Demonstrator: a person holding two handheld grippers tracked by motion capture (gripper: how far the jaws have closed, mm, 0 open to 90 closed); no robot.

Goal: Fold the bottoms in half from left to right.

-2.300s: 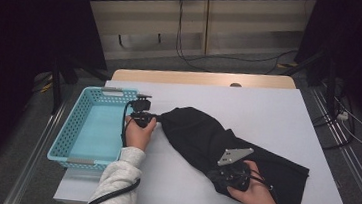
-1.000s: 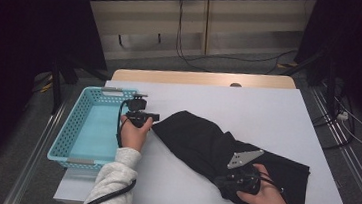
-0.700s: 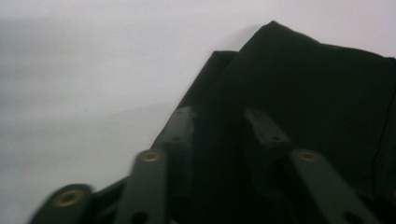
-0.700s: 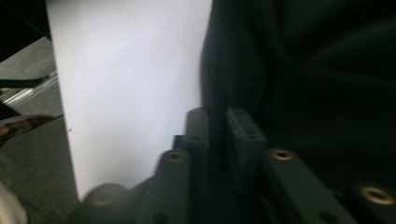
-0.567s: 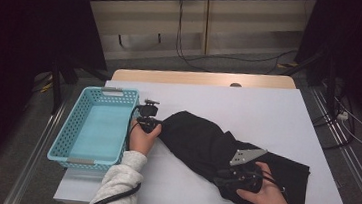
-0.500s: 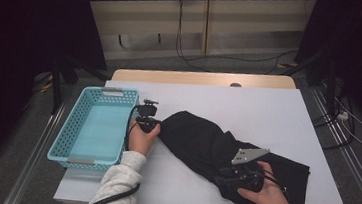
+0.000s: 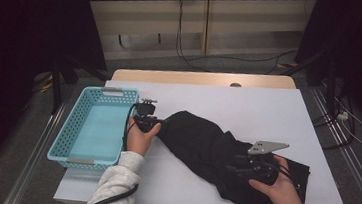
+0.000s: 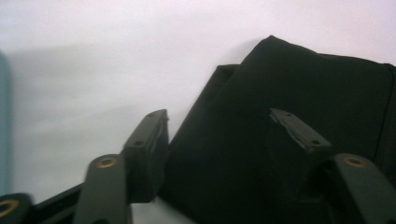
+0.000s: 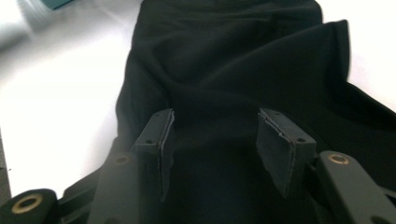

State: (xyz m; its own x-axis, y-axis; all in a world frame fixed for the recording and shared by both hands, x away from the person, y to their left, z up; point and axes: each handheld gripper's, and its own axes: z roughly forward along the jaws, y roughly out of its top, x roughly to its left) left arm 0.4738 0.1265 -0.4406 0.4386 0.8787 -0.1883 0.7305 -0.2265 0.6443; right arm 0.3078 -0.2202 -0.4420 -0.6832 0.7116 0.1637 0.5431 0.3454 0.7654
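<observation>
Garment (image 7: pixel 204 149), black, bearing no lettering

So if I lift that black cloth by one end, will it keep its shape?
Probably not. The black cloth lies in soft folds and creases, so it would likely droop and unfold. It looks thin, so probably light, and its matte weave should not slip much.

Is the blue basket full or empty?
Empty. The high view shows the blue basket with a bare floor; the black cloth lies outside, on the table.
</observation>
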